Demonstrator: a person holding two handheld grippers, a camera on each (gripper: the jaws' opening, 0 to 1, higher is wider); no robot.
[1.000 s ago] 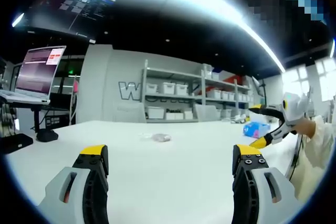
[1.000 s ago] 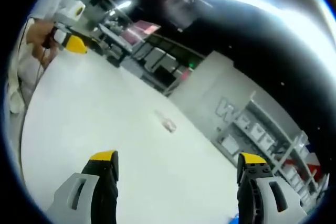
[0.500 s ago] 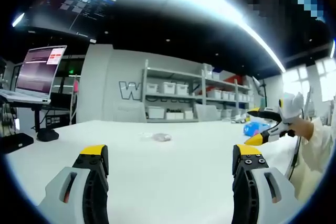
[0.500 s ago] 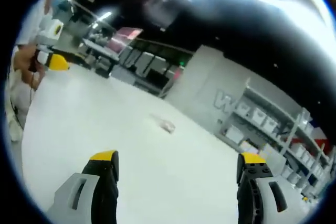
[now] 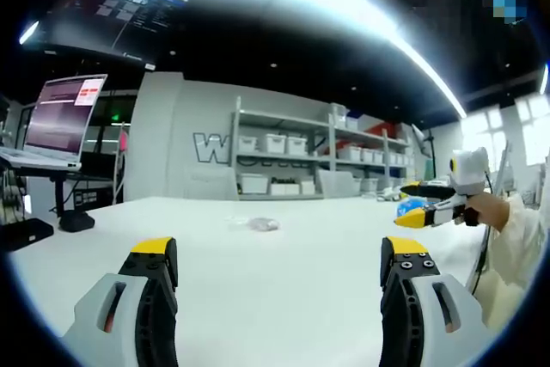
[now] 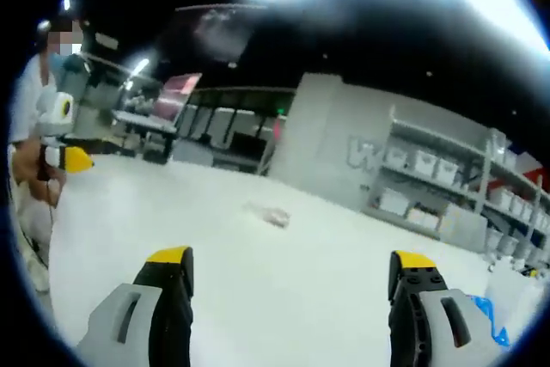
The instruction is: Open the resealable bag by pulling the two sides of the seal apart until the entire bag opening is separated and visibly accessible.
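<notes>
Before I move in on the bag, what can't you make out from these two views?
- Resealable bag, left gripper view: too small and far on the white table to tell whether the seal is shut or which way the opening faces.
- Same bag, right gripper view: blurred as well as small.
- Blue item, right gripper view: cut off by the right hand-held gripper and the edge.
- Laptop screen: text unreadable.

Bag [image 5: 262, 225] seal too small, blurred
</notes>
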